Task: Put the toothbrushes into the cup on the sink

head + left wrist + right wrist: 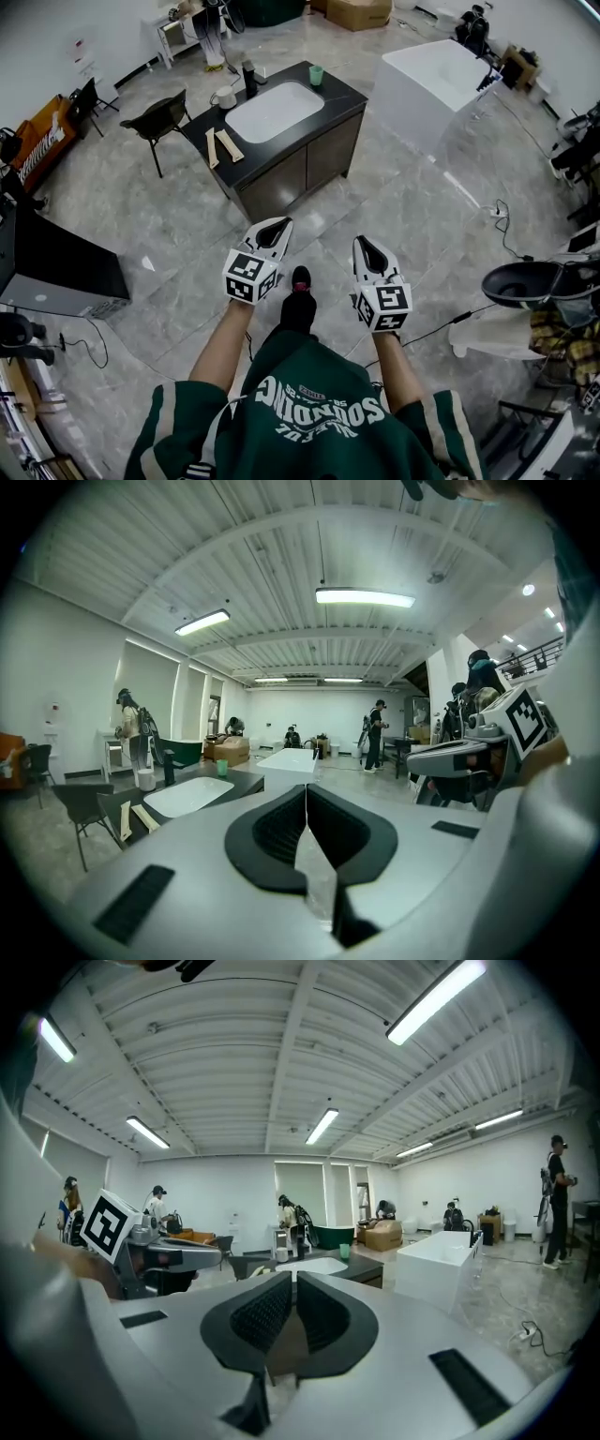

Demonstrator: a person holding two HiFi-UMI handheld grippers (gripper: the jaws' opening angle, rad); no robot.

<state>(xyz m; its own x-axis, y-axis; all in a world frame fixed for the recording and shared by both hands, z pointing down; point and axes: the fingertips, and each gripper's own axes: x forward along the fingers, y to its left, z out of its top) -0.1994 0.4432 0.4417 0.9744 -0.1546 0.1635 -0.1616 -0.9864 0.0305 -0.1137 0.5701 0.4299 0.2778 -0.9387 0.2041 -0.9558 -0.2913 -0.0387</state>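
Grey polished stone tiles form the floor, with a vanity cabinet standing on it ahead of the person. The cabinet carries a dark matt surface with a white rounded-rectangular basin sunk into its middle. A black chair stands just beside the left end of the surface, and a white rectangular bathtub stands well apart to the right. A cardboard box sits on the floor beyond it. A thin cable runs across the tiles at the person's right. The toothbrushes lie flat on the left end of the surface, between the basin and the edge nearest the chair. They show as two pale, narrow, straight strips side by side and slightly splayed; bristles and finer detail are too small to make out. The cup is a small green cylinder standing upright at the far right corner, on the other side of the basin from the toothbrushes. A white mug and a tall black fitting stand behind the basin at its left. The left gripper and the right gripper are held level over the floor, well apart from the cabinet. Both are white moulded shells with black ribbed pads. On each gripper the jaws are together, meeting along a thin seam with nothing between them.
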